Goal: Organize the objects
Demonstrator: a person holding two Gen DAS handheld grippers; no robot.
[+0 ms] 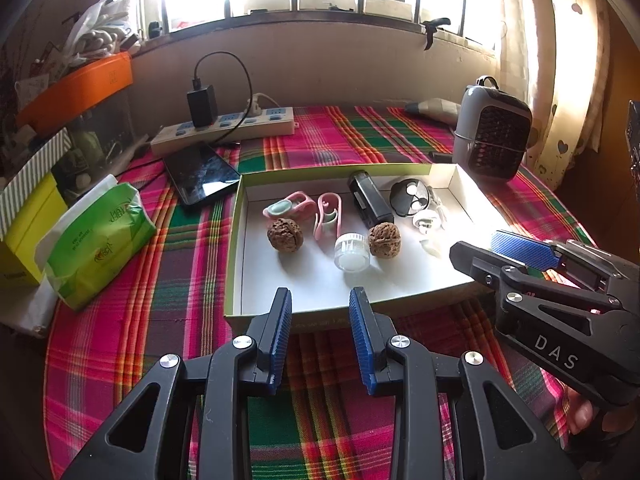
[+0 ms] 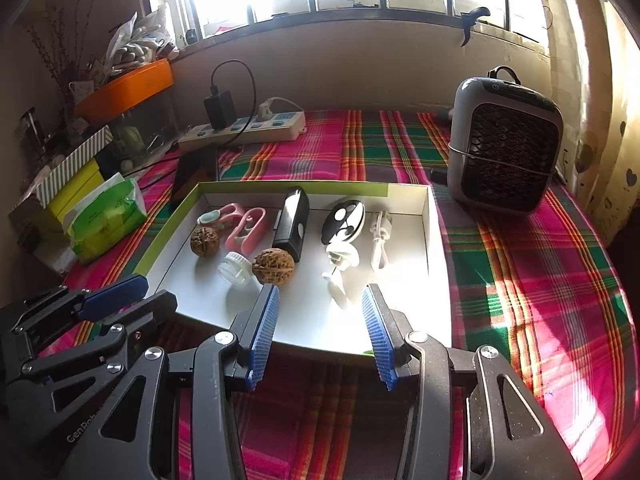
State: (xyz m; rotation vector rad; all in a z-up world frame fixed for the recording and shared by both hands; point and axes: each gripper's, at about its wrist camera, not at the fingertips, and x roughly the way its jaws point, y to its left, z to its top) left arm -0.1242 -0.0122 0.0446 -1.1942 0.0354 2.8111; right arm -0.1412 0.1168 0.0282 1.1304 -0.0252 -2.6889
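On the plaid-covered table, below the barred window, sits a shallow white tray with a green outer rim; it serves as the collecting place, its low wall keeping small round things from rolling off.

Inside we count two walnuts, one on either side of a small clear jar with a white cap. Two pink clips lie side by side toward the far left, so like seems grouped with like. A black rectangular device lies in the middle, a black-and-white oval piece to its right, and white plastic bits plus a coiled white cord along the right side.

Left hand-held gripper: jaws apart, nothing between them, held just short of the tray's near rim. Right hand-held gripper: also parted and empty, over the near rim, pointing toward the white pieces.

Everything small appears already in the tray. We judge the sorting is largely done, or the next pick is being chosen.

Left outside: phone, power strip, green tissue pack, grey fan — too large for the tray, probably.
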